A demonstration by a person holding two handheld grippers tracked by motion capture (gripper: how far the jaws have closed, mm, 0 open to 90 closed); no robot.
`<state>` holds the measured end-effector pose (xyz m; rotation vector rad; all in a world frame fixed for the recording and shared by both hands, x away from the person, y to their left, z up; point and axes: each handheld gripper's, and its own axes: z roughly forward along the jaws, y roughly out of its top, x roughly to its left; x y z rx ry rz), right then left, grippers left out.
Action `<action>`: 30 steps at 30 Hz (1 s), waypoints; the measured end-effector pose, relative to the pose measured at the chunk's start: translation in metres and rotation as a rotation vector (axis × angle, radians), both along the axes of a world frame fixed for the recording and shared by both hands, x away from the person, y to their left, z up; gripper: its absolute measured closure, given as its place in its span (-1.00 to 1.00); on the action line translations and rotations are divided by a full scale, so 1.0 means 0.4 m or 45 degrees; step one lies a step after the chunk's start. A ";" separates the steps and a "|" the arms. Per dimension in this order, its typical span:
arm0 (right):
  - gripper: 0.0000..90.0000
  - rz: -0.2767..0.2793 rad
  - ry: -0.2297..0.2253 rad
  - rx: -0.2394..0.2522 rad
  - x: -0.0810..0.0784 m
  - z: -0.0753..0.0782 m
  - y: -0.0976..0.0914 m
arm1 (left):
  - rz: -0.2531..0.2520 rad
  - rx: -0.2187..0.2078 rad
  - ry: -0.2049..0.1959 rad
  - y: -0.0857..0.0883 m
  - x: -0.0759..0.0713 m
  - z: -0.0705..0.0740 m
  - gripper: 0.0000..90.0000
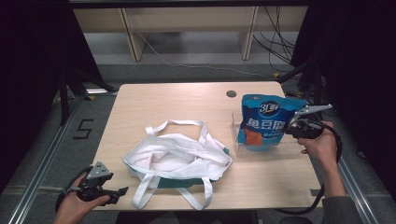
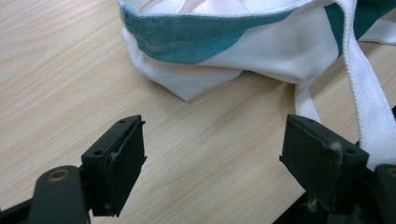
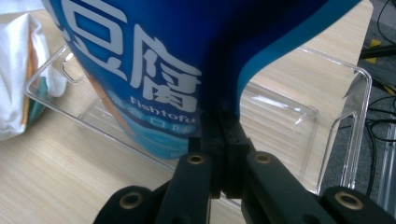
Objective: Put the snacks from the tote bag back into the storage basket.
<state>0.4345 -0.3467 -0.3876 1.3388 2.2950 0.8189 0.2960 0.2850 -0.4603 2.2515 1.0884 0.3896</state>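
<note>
Currently the right gripper [image 1: 295, 122] has its jaws pressed together on the side edge of a blue snack pouch [image 1: 261, 122], as the right gripper view shows: black pads [image 3: 219, 135] pinching the blue film. Pouch stands upright inside a clear plastic tray [image 1: 236, 135], which sits just right of the tote bag [image 1: 180, 156] on the desk [image 1: 177, 102]. Tote bag, white with teal lower part, lies slumped mid-desk, mouth loosely open, straps trailing toward the near edge.

Left gripper [image 1: 116, 191] waits at the desk's near left corner, left of the tote bag; jaws spread wide, nothing between them, bare wood beneath.

Judgement: early stage. Pouch gripped but not lifted out of the tray. Left to do, likely: raise it clear, carry it leftward to the tote bag, lower it inside, perhaps with the left gripper holding the mouth open.
</note>
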 end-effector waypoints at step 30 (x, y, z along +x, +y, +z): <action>0.01 0.093 -0.075 0.150 -0.150 -0.026 0.177 | -0.005 -0.007 -0.004 -0.001 -0.006 0.005 -0.54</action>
